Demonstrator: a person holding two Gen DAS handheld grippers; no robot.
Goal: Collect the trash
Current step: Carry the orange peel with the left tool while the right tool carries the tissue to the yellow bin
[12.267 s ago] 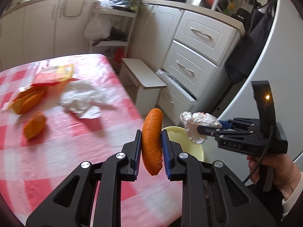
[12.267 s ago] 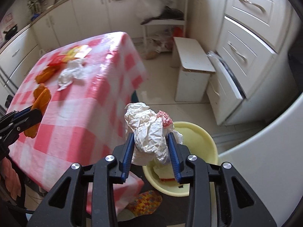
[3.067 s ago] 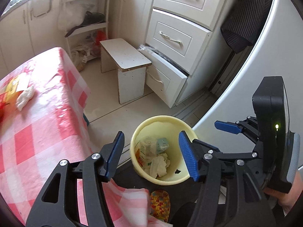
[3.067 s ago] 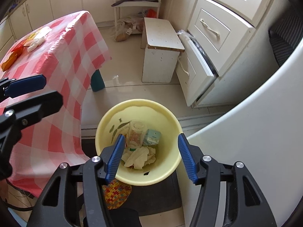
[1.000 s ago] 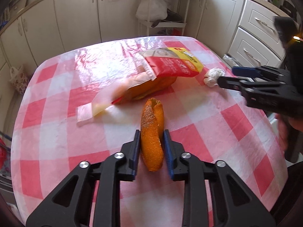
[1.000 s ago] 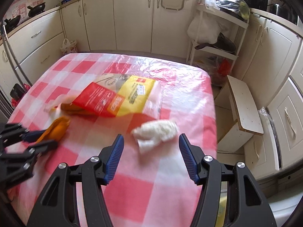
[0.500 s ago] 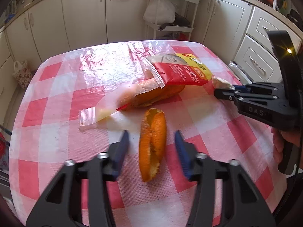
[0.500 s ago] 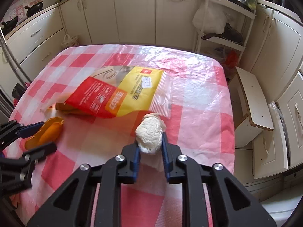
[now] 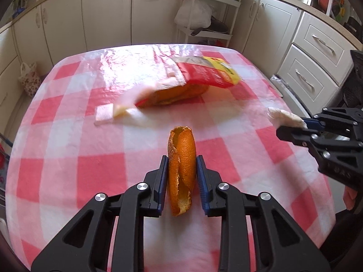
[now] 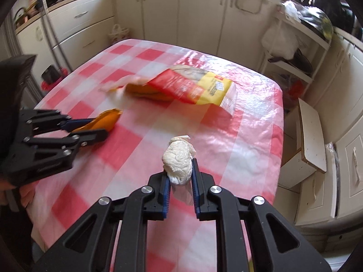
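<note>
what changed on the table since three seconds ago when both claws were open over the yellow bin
Both claws swung from the bin back over the checked table. The left claw is closing on an orange peel; the right claw is shut on a crumpled white napkin, taken from beside the packet. The red and yellow packet with more peel under it stayed on the cloth.

L wrist cam sits behind left gripper (image 9: 182, 174), looks fwd+down along fingers, close over the checked table (image 9: 68, 172), cabinets beyond. R wrist cam same setup behind right gripper (image 10: 180, 189), aimed down across table. Shared: tabletop, red-yellow bag (image 9: 207, 73) (image 10: 192, 87), and each cam sees the other gripper at frame edge
</note>
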